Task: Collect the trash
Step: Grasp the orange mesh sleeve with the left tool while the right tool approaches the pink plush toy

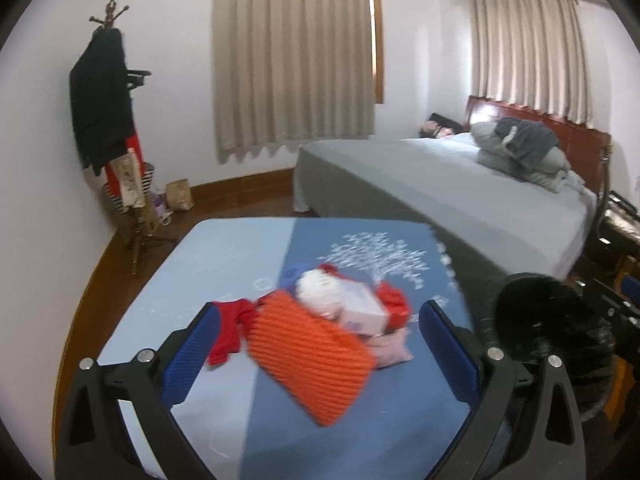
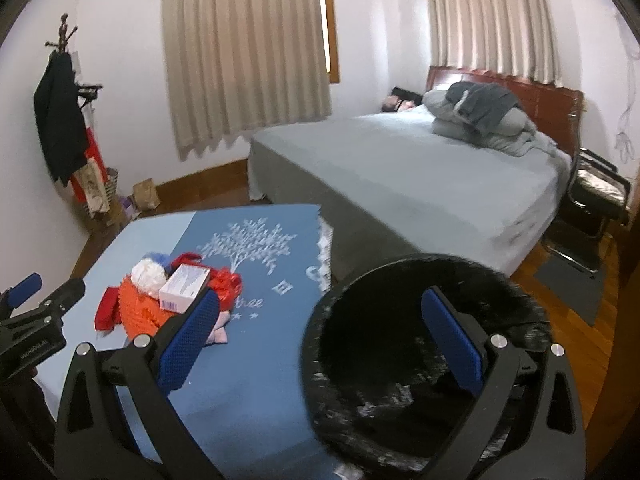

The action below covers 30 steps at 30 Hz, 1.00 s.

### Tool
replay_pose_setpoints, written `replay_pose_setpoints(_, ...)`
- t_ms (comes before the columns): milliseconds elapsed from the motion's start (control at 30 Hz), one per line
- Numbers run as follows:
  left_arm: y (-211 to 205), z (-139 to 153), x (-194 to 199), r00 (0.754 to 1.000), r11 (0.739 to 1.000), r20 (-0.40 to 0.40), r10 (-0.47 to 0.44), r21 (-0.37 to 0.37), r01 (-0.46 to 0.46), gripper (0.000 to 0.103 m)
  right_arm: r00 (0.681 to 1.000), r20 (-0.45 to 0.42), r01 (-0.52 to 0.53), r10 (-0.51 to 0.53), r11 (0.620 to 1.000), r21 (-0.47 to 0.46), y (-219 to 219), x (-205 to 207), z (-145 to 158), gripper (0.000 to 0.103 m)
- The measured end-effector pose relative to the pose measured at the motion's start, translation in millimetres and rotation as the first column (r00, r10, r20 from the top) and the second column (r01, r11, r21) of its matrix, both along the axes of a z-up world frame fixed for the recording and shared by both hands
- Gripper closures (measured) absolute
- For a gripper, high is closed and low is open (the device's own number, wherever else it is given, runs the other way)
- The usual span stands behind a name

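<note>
Ahead of the left hand-held gripper (image 1: 320, 344), between its spread blue fingers, a blurred orange ribbed paper piece (image 1: 308, 356) lies on the blue table (image 1: 224, 264) among a small white box (image 1: 362, 308), white wad and red scraps. Below the right hand-held gripper (image 2: 320, 340), likewise spread and empty, stands a black-lined trash bin (image 2: 360, 344) beside the table.

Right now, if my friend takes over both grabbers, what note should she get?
Left gripper: jaws open, empty, above the trash pile.
Right gripper: jaws open, empty, over the black bin.
Trash is heaped on the blue table: orange ribbed paper, white box, white wad, red scraps, pink bit.
The bin stands by the table's right edge.
Done: nothing visibly binned.
Left: move the whole pile into the bin.
</note>
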<state>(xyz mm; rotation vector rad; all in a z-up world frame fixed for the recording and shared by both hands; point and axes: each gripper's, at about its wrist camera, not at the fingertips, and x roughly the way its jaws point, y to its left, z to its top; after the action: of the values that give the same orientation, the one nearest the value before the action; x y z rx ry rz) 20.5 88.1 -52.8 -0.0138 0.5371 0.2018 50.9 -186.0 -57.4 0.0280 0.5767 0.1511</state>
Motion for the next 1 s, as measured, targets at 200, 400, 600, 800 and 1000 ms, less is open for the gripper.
replay_pose_setpoints(200,27,-32,7,0.999,0.999,-0.02,0.037,0.019,-0.037,0.006,0.998,-0.037,-0.045,0.046,0.999,0.028,26,26,-31,0.005)
replay_pose_setpoints(400,41,-63,28,0.997,0.999,-0.074,0.02,-0.024,-0.022,0.013,0.996,-0.063,-0.062,0.063,0.998,0.005,45,46,-58,0.005)
replay_pose_setpoints(600,39,-87,52,0.994,0.998,-0.111,-0.008,-0.056,0.002,0.013,0.994,-0.082,-0.075,0.072,0.997,-0.033,57,56,-73,0.005)
replay_pose_setpoints(800,38,-108,66,0.986,0.993,-0.148,-0.074,-0.099,0.06,0.035,0.989,-0.101,-0.111,0.106,0.993,-0.048,73,65,-84,0.005)
replay_pose_setpoints(1000,45,-116,62,0.982,0.979,-0.139,-0.129,-0.177,0.103,0.069,0.977,-0.148,-0.163,0.156,0.986,-0.042,94,74,-103,0.005)
